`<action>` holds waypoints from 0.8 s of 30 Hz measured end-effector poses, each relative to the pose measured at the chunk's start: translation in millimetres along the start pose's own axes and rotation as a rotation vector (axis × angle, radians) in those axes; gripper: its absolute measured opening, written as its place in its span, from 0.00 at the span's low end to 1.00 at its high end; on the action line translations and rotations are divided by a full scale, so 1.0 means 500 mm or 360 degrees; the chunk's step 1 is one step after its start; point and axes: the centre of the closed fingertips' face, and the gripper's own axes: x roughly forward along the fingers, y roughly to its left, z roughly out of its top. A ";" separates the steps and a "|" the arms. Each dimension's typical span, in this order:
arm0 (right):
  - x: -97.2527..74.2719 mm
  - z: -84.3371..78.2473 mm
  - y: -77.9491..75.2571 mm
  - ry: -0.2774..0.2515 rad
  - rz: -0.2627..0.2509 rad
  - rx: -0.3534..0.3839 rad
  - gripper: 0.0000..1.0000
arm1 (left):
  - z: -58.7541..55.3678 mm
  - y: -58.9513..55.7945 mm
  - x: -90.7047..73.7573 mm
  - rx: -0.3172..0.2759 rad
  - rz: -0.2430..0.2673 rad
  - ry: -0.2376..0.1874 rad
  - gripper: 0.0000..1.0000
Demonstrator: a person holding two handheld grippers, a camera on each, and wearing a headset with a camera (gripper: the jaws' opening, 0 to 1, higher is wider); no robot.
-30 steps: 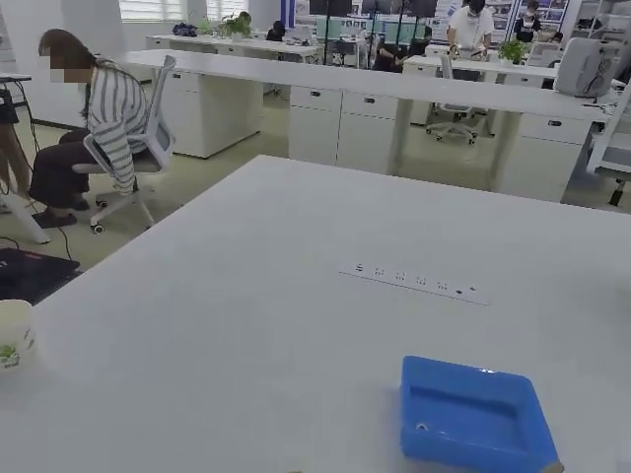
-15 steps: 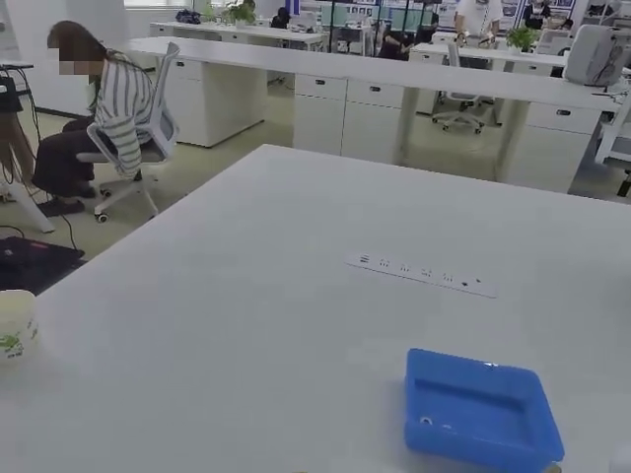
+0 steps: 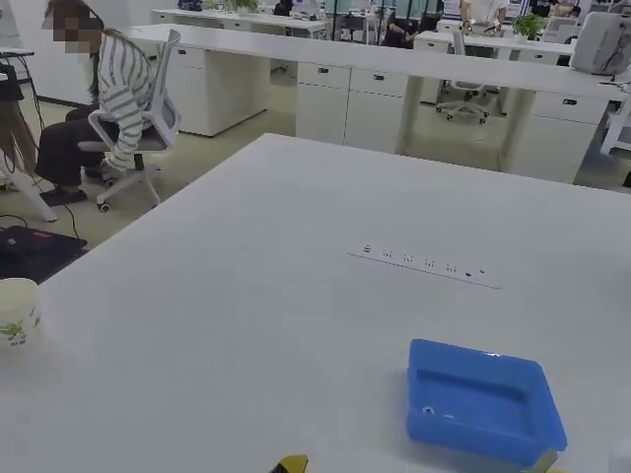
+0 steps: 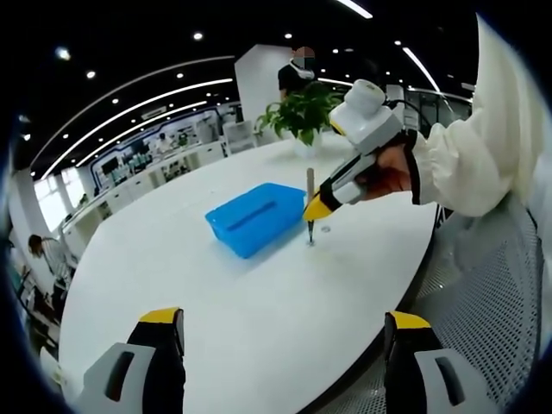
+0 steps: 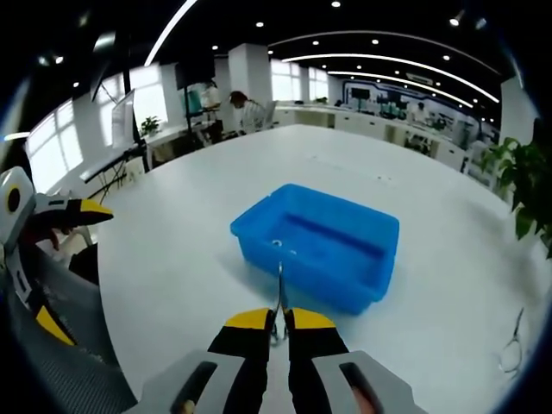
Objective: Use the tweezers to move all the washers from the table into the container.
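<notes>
We find one small metal washer [image 4: 325, 229] lying flat on the white table [image 4: 216, 293], outside the blue rectangular plastic container [image 4: 256, 216], just off its corner and on the side toward the person's edge of the table. The tips of the thin metal tweezers [image 4: 310, 207] come down onto the table just beside this washer; we cannot tell whether they touch it. The tweezers stand nearly upright, pinched between the yellow-tipped jaws of the right gripper [image 5: 278, 319], which are pressed together on the tool and grip nothing else. In the right gripper view the tweezers stick out forward from between those jaws toward the near wall of the container. A second washer [image 3: 427, 411] rests on the container's floor near its near-left corner. The left gripper [image 4: 283, 317] hangs over the near edge of the table with its jaws spread wide and nothing between them, well apart from the washer and looking across at the right gripper from the left. Beyond the container, a flat white power strip [image 3: 424, 266] lies farther out on the table, a white cup with a green print [image 3: 15, 320] sits at the far left, and a green potted plant [image 4: 302, 112] stands past the container.
</notes>
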 end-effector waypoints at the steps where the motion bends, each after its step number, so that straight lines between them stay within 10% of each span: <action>1: 0.001 0.001 0.000 0.0000 0.0002 0.0001 0.04 | 0.001 0.001 -0.001 -0.0006 0.0001 -0.0004 0.99; 24: 0.003 0.000 -0.005 -0.0018 -0.0006 0.0022 0.03 | 0.121 0.034 -0.060 -0.0431 -0.0026 -0.0621 0.99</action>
